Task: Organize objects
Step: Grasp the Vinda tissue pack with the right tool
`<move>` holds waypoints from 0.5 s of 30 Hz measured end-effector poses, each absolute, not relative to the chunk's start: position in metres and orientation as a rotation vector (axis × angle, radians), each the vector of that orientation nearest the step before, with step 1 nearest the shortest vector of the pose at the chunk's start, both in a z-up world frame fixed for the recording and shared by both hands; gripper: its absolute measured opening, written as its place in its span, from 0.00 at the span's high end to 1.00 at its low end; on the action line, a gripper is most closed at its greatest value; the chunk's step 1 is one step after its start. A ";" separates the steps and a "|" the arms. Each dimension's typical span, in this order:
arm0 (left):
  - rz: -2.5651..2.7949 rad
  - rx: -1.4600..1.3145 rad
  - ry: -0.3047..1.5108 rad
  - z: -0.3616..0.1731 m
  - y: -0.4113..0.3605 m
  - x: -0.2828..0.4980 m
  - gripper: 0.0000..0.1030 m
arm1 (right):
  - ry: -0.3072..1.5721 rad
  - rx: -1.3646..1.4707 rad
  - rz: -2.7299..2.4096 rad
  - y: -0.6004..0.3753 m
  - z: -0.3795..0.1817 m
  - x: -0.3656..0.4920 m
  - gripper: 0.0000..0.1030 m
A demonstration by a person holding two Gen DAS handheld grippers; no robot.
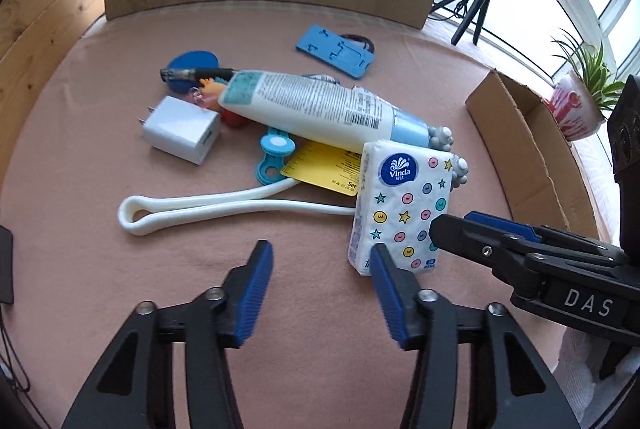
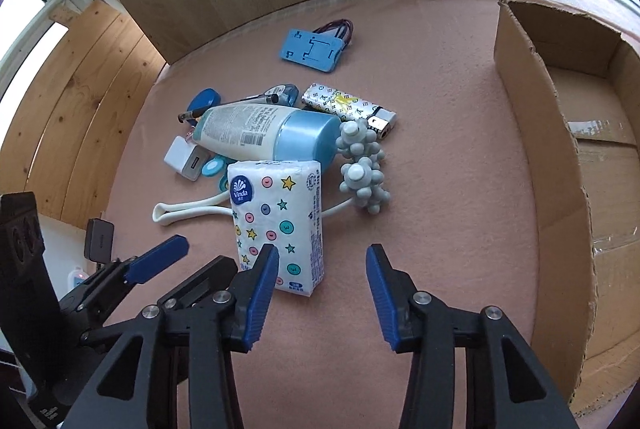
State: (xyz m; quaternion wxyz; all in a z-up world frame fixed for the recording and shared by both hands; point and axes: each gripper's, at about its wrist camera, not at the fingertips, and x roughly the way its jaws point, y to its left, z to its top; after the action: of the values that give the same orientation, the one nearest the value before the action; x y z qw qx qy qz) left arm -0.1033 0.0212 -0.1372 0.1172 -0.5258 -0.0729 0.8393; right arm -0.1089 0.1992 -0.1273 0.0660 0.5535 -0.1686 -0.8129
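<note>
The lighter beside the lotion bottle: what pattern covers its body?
White with a dark monogram print, seen best in the right wrist view: lighter.

Tissue pack (image 2: 280,225), white w/ stars & buttons, lay flat nearest, atop white massager handle (image 1: 192,207). Behind: lotion bottle (image 1: 320,109) on its side, blue cap; white charger (image 1: 182,135); lighter (image 2: 350,107); blue stand (image 2: 312,50). Cardboard box (image 2: 560,157) open at right.

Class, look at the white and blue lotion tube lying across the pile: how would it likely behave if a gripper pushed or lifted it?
The lotion tube is rounded and rests on smaller items, so a push would probably roll it or shift them. Its smooth plastic may slip between pads. The flat crimped end suggests a squeezable body that would likely dent under a firm pinch.
</note>
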 end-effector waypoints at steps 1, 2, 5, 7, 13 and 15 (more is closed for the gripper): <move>2.443 -1.538 -0.223 -0.138 0.022 -0.105 0.50 | -0.507 1.667 -2.453 0.199 -0.128 -0.109 0.59; 2.431 -1.534 -0.229 -0.139 0.023 -0.106 0.50 | -0.502 1.666 -2.457 0.199 -0.128 -0.110 0.59; 2.426 -1.507 -0.206 -0.138 0.028 -0.106 0.50 | -0.501 1.663 -2.448 0.199 -0.128 -0.110 0.59; 2.412 -1.499 -0.194 -0.137 0.032 -0.109 0.50 | -0.500 1.660 -2.444 0.199 -0.128 -0.111 0.60; 2.389 -1.483 -0.189 -0.132 0.039 -0.115 0.50 | -0.577 1.659 -2.375 0.210 -0.129 -0.124 0.59; 2.383 -1.480 -0.169 -0.132 0.044 -0.116 0.50 | -0.555 1.667 -2.360 0.210 -0.129 -0.129 0.59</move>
State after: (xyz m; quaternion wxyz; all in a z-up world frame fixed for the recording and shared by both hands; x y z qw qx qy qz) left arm -0.1162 0.0439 -0.1322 0.1650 -0.5193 -0.0593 0.8364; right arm -0.1287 0.2097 -0.1288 0.0996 0.5638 -0.1877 -0.7981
